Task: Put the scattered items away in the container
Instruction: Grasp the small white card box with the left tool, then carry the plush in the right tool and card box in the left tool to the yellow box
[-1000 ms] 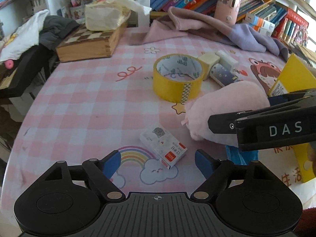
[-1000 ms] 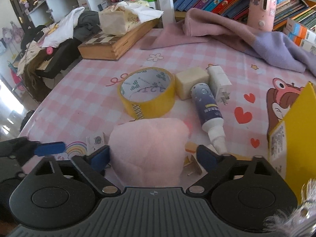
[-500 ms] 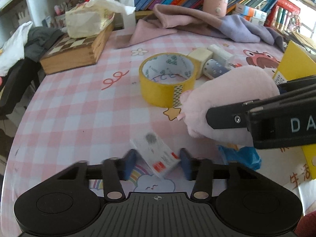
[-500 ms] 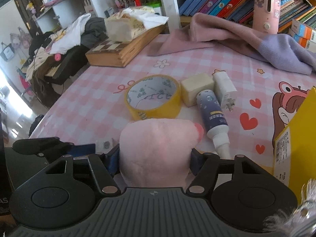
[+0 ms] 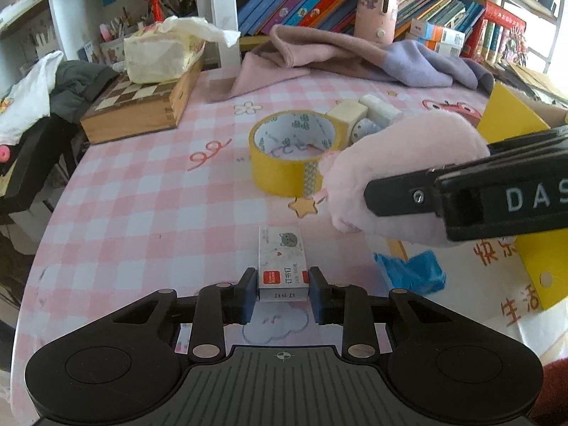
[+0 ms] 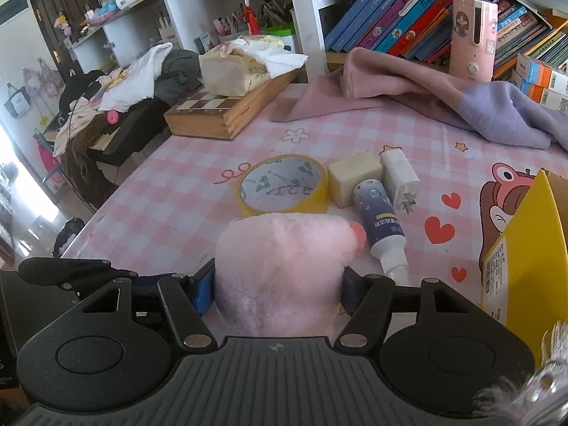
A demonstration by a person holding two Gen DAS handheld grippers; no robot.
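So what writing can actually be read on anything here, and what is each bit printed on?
"DAS": white letters on the black right gripper, cut off by the picture's edge.
"订书钉": small white cardboard staple box, clamped in the left gripper.
"快乐", "生活": red characters on the pink checked tablecloth.
Too small or blurred: yellow cardboard box's label, blue spray bottle, book spines.

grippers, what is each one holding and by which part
Left gripper clamps the small staple box across the sides of its near end. Right gripper squeezes the pink plush toy around its body.
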